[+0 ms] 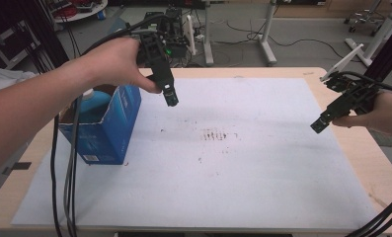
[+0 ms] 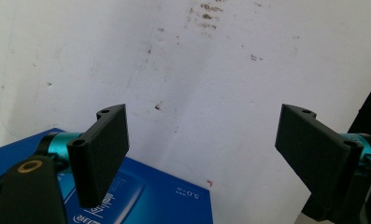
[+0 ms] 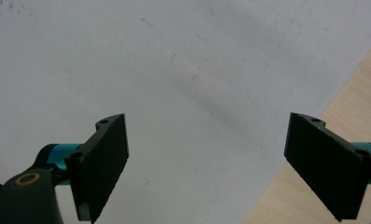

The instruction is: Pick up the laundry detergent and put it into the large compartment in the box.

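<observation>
Blue printed cardboard formed the tall open-topped carton (image 1: 106,129), which stood upright at the left side of the white mat (image 1: 223,163), near the table's left edge; inside it we saw the pale cap and light-blue shoulder of a plastic bottle (image 1: 91,101), its long axis running straight up through the carton's mouth. The left gripper (image 1: 170,97) hung in the air just beside the carton's upper right corner, slightly to the right of the opening and above it, its jaws pointing down toward the mat; in the left gripper view the carton's blue face (image 2: 141,196) lay under and behind the near jaw, so the bottle sat back and to that side of the jaws rather than between them. Those jaws stood wide apart with only stained mat between them, holding nothing. The right gripper (image 1: 320,124) hovered well apart from the carton, over the mat's far right margin by the bare pale wooden tabletop (image 1: 376,163); its jaws too were spread wide and empty, with mat and a strip of wood beneath them in the right gripper view. We judged the left hand (image 1: 112,61) much the nearer one; to reach the bottle it would have to shift left over the opening and descend along the upright axis.
</observation>
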`<state>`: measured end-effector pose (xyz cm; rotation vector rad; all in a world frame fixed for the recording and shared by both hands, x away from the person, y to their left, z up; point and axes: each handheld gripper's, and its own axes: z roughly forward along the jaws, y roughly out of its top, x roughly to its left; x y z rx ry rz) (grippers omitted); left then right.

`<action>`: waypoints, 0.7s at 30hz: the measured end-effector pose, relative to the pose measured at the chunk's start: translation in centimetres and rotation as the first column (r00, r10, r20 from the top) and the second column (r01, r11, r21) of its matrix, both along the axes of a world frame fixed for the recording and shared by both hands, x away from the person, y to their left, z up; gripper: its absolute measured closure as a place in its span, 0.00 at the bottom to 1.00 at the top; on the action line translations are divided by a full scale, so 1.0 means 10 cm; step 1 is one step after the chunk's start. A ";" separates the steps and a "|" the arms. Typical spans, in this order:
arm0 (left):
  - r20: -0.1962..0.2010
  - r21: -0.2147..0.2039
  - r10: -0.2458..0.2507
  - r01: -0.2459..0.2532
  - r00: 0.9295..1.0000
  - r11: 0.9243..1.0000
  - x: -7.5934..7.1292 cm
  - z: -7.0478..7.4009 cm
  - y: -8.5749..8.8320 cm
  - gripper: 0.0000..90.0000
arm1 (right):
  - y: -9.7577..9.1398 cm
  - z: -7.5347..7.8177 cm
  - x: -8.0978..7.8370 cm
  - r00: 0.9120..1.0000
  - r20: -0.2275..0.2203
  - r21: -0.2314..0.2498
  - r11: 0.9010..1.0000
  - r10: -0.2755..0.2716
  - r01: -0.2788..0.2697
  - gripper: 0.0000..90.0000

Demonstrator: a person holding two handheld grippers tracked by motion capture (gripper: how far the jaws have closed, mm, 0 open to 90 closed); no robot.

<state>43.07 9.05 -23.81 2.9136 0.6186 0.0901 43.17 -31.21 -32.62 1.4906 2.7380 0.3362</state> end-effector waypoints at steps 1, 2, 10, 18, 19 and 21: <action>0.004 -0.002 0.001 -0.001 1.000 1.000 0.00 -0.01 0.00 0.20 | 0.00 0.00 0.00 1.000 -0.002 0.000 1.000 0.001 -0.001 0.14; 0.005 -0.002 0.001 -0.001 1.000 1.000 0.00 -0.01 -0.01 0.20 | 0.00 -0.01 0.01 1.000 0.001 0.001 1.000 0.006 -0.006 0.15; -0.001 -0.001 -0.005 0.005 1.000 1.000 0.01 -0.03 -0.02 0.20 | 0.02 -0.01 0.02 1.000 -0.003 0.001 1.000 0.011 -0.011 0.14; -0.003 0.003 -0.002 0.002 1.000 1.000 0.02 -0.05 -0.01 0.20 | 0.03 -0.01 0.02 1.000 -0.003 0.003 1.000 0.012 -0.012 0.15; -0.003 0.002 -0.001 0.001 1.000 1.000 0.02 -0.05 -0.01 0.20 | 0.03 -0.01 0.02 1.000 -0.003 0.002 1.000 0.014 -0.014 0.14; -0.004 0.002 -0.001 0.001 1.000 1.000 0.01 -0.06 -0.01 0.20 | 0.04 -0.01 0.02 1.000 -0.003 0.003 1.000 0.017 -0.017 0.15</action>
